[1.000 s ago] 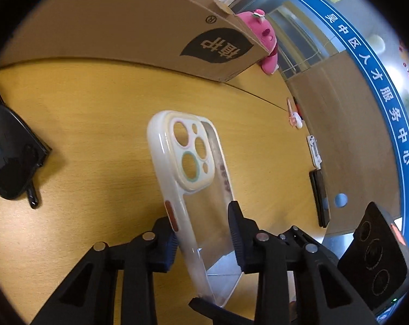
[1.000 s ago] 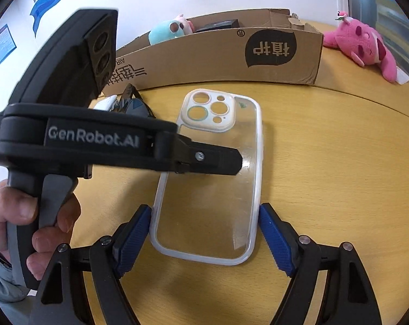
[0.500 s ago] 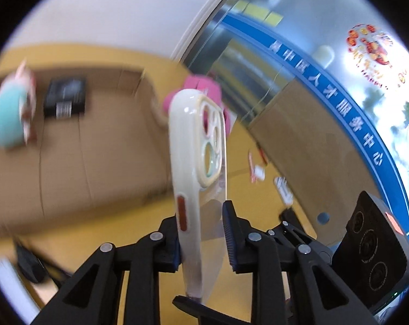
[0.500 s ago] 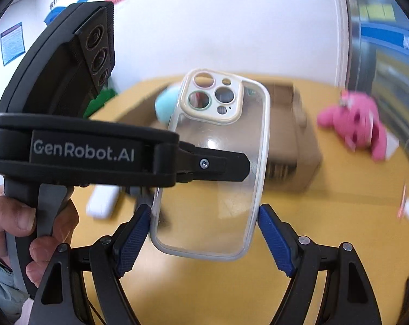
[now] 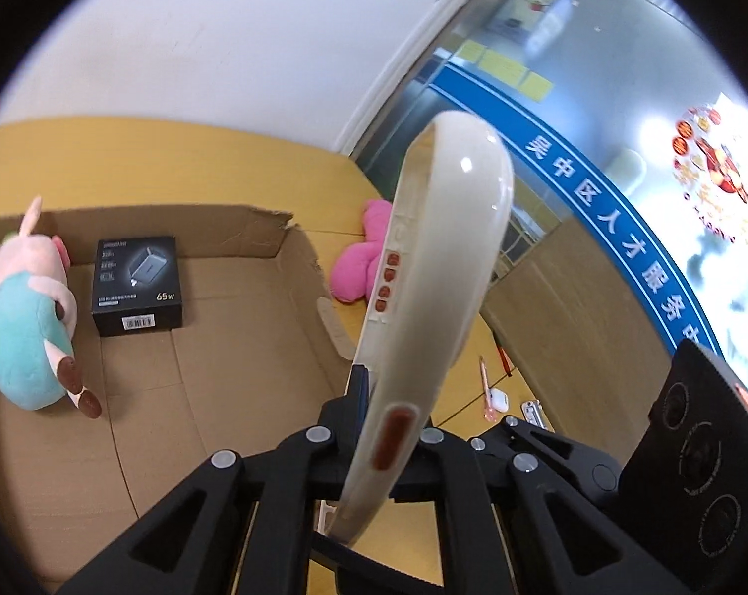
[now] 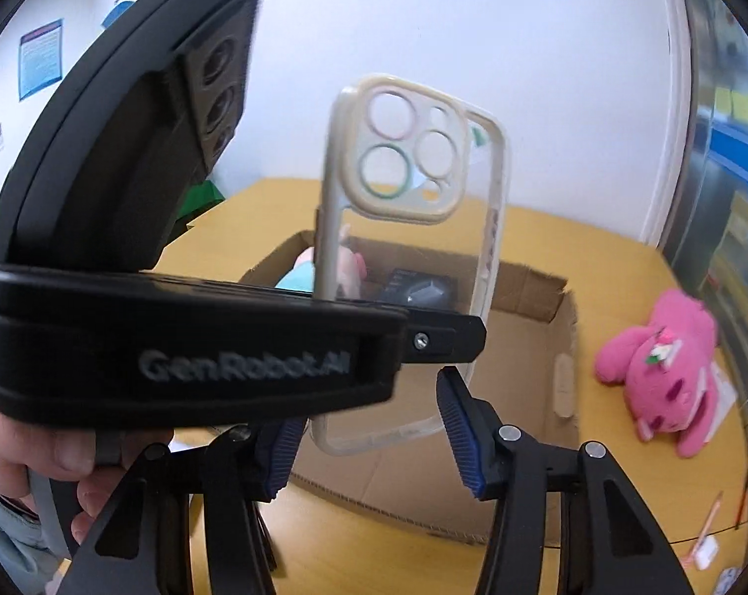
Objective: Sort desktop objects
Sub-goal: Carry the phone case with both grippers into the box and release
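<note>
"GenRobot.AI" reads in pale letters along the black body of the left tool point(image 6: 453, 342), which reaches across the right wrist view from the left, a hand point(image 6: 71, 466) wrapped round its handle. Down in the cardboard box point(image 5: 255, 327) lies a black charger box point(image 5: 137, 285) marked "65w" with a barcode sticker, beside a teal and pink plush toy point(image 5: 27, 327). A blue band of white Chinese characters point(image 5: 616, 233) sweeps along the glass wall.

The left tool point(image 5: 388, 426) is pinched almost fully shut on the clear phone case point(image 5: 438, 267), front to back, near the lower end. The right tool point(image 6: 374, 426) has its blue pads at the case's point(image 6: 413, 272) two lower side edges, narrow, seemingly pressing on them. The case stands upright in the air above the box, camera cut-outs at the top. A pink plush toy point(image 6: 666, 362) lies on the yellow surface point(image 6: 621, 272) right of the box.
</note>
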A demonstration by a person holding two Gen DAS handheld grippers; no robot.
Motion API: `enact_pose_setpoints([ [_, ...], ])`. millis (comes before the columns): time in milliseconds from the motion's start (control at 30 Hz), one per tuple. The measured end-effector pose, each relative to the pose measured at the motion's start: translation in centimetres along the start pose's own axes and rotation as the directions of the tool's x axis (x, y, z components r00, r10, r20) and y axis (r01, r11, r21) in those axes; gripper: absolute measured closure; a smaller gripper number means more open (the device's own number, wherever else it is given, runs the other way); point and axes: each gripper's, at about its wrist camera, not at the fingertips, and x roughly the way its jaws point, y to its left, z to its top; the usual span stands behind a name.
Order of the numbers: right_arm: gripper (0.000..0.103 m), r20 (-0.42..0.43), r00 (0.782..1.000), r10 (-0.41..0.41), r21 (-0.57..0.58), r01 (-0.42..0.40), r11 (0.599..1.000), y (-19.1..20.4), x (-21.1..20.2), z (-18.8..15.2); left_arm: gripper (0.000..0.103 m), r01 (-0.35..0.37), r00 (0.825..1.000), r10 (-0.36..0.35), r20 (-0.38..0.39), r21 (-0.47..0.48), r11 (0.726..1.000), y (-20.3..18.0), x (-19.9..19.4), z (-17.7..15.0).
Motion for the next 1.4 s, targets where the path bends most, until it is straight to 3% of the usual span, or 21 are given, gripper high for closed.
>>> enact_pose_setpoints([
  [200, 0.052, -0.049, 0.999, 0.003, 0.036, -0.001, 0.999, -0.7, 3.3, 0.4, 0.098, 0.038, 0.999, -0.039, -0.027, -0.034, 0.999, 2.8, 1.7, 1.1],
  [533, 0.052, -0.144, 0.989, 0.035, 0.088, -0.023, 0.996, -6.2, 9.7, 2.8, 0.098, 0.076, 0.992, -0.086, -0.091, -0.111, 0.991, 7.4, 7.6, 4.9],
  [733, 0.052, -0.229, 0.973, 0.029, 0.131, 0.001, 0.991, -10.2, 14.0, 3.6, 0.098, 0.101, 0.976, -0.139, -0.166, -0.218, 0.971, 10.8, 14.3, 6.5],
  [933, 0.052, -0.328, 0.942, 0.075, 0.236, 0.005, 0.972, -14.2, 18.4, 2.5, 0.098, 0.085, 0.952, -0.169, -0.256, -0.310, 0.947, 13.6, 19.6, 5.9],
  [1067, 0.051, -0.384, 0.917, 0.105, 0.301, 0.017, 0.954, -16.0, 20.7, 1.1, 0.098, 0.056, 0.935, -0.164, -0.314, -0.328, 0.943, 14.4, 21.9, 5.4],
  [1233, 0.051, -0.401, 0.910, 0.106, 0.336, 0.039, 0.941, -16.5, 21.6, 1.3, 0.084, -0.063, 0.924, -0.056, -0.379, -0.295, 0.953, 14.9, 22.5, 5.6],
  [1400, 0.048, -0.379, 0.917, 0.128, 0.377, 0.026, 0.926, -16.2, 22.1, 1.4, 0.083, -0.115, 0.915, -0.003, -0.403, -0.268, 0.956, 15.2, 21.9, 5.9],
])
